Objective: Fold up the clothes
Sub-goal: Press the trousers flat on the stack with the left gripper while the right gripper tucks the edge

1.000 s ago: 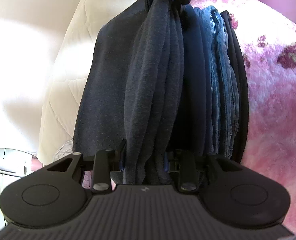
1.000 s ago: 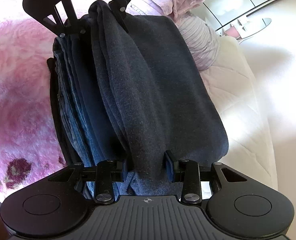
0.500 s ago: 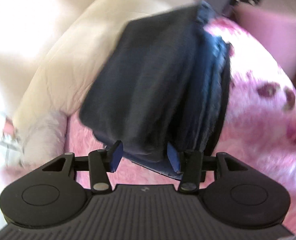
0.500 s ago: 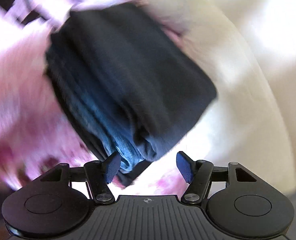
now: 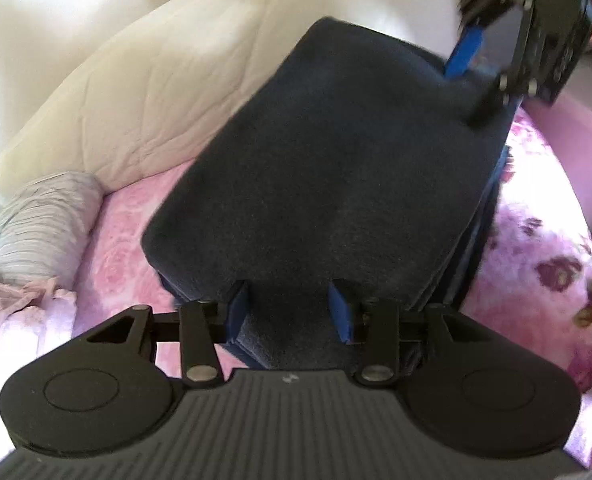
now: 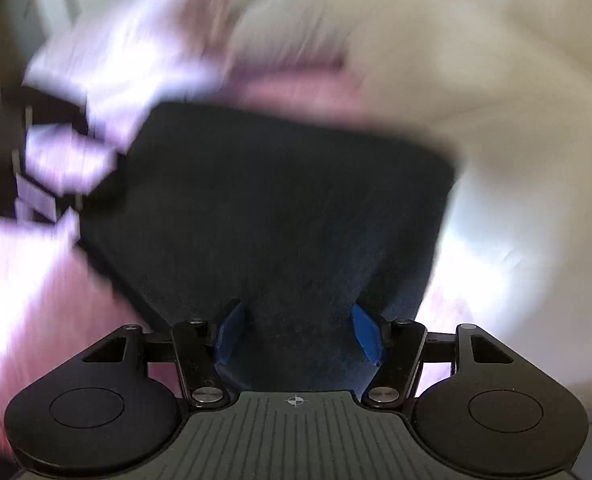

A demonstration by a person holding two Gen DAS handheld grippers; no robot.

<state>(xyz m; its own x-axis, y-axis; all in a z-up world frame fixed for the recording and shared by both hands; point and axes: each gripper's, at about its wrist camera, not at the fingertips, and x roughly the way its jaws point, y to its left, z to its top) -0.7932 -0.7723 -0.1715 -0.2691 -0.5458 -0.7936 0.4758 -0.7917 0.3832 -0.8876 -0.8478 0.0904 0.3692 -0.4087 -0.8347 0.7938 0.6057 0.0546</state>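
A folded dark navy garment [image 5: 336,168] lies flat on top of a stack of folded dark clothes on the pink floral blanket [image 5: 544,264]. My left gripper [image 5: 290,312] is open, its blue pads either side of the stack's near edge, not pinching it. My right gripper [image 6: 296,336] is open over the opposite edge of the same garment [image 6: 272,216]; that view is motion-blurred. The right gripper also shows in the left wrist view [image 5: 492,60] at the top right, above the stack's far corner.
A cream quilted duvet [image 5: 144,80] lies beyond the stack. A grey striped pillow [image 5: 40,228] and a pale pink ruffled cloth [image 5: 12,316] lie at the left. A pink pillow [image 5: 576,148] sits at the right.
Both grippers were shut on the hanging navy garment a second ago. They laid it flat on the stack, opened, and now hover at its edges. The right gripper is still moving.
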